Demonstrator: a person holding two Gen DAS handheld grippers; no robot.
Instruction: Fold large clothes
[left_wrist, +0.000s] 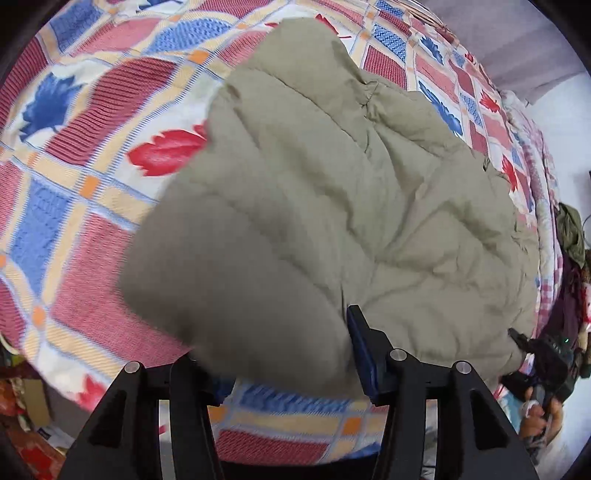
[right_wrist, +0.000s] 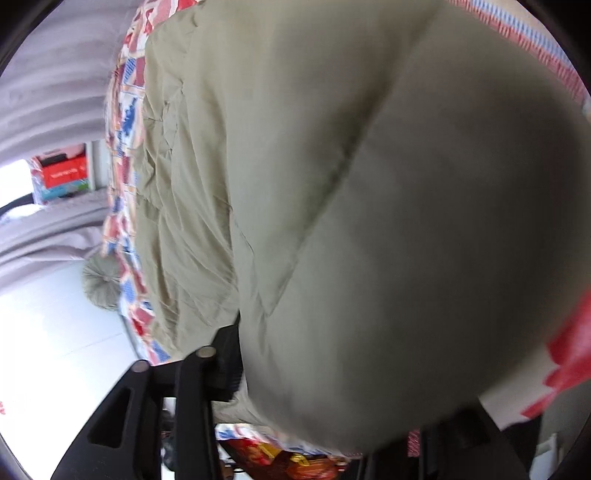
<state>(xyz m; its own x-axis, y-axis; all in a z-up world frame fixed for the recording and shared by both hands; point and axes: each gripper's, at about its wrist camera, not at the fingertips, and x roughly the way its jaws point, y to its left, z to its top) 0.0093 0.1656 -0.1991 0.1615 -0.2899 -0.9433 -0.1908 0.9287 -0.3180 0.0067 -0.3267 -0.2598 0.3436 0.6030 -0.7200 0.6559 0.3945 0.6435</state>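
A: where's the puffy jacket (left_wrist: 332, 206)?
B: on the patchwork bedspread (left_wrist: 74, 147). Left tongs (left_wrist: 284, 354) clamp a bunched fold, right tongs (right_wrist: 332, 387) buried in fabric, can't tell.

the puffy olive jacket (left_wrist: 332, 206) bulges right against both grippers, blocking any way straight ahead. left of the jacket the patterned bedspread (left_wrist: 81, 155) lies bare; clutter (left_wrist: 569, 236) crowds its right side.
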